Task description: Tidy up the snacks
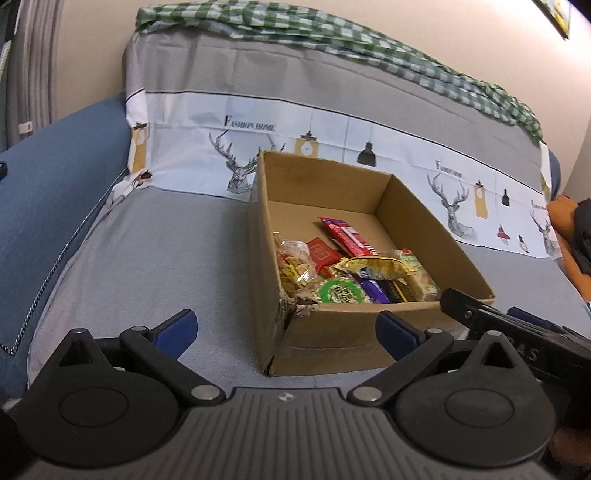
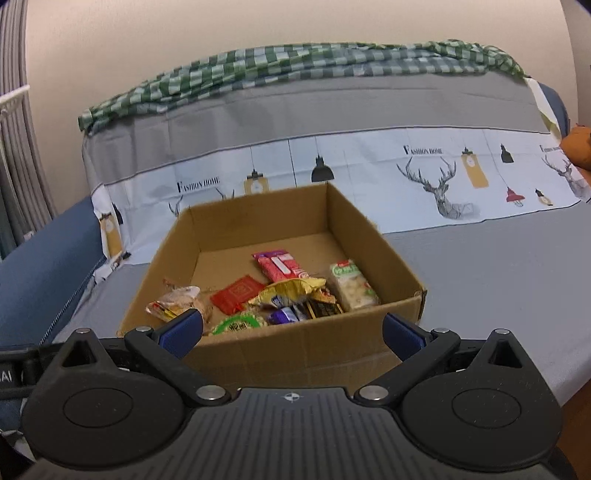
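Blue sofa arm point(image 1: 55, 192) at far left, then grey sheet point(image 1: 155, 251) spread over the seat, its white deer-and-lamp printed band point(image 2: 424, 173) running across the backrest, green checked cloth point(image 2: 295, 62) along the top against a cream wall point(image 2: 258, 26). Cardboard box point(image 2: 288, 347) sits on the sheet mid-seat, snacks point(image 2: 288, 291) heaped toward its near wall. Left gripper point(image 1: 286, 332) and right gripper point(image 2: 291, 334) both spread wide, empty, short of the box; orange object point(image 1: 561, 221) at far right.
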`<state>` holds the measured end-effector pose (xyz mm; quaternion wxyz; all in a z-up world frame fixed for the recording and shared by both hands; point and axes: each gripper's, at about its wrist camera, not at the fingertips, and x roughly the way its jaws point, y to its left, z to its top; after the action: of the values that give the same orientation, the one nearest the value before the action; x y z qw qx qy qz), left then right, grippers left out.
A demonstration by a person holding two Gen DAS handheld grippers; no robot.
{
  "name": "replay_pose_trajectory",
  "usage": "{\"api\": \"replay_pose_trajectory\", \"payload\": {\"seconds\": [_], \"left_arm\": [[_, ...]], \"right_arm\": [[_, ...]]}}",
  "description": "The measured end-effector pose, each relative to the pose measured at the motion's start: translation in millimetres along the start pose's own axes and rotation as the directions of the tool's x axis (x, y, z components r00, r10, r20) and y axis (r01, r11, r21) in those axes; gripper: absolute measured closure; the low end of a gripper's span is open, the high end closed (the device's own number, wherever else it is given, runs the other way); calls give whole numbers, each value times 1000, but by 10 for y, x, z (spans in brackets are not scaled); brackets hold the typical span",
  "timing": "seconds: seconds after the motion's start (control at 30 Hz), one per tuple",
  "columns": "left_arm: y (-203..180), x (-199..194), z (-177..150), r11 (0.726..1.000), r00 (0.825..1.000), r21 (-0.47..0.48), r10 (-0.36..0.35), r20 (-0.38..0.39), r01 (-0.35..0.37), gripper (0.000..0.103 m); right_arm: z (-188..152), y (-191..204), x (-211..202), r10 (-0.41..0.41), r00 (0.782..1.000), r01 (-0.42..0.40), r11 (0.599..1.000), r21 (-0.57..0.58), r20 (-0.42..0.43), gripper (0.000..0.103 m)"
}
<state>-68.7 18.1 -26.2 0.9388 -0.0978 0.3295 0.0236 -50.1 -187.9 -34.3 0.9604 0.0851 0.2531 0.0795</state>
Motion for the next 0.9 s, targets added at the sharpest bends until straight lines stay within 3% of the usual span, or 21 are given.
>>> {"api": "replay_pose_trajectory", "payload": {"seconds": [0.9], "left_arm": [[-13, 36, -11, 1000, 1000, 13, 23, -5, -23, 0]], "right_arm": [[-12, 106, 33, 23, 1000, -23, 999, -43, 12, 1]]}}
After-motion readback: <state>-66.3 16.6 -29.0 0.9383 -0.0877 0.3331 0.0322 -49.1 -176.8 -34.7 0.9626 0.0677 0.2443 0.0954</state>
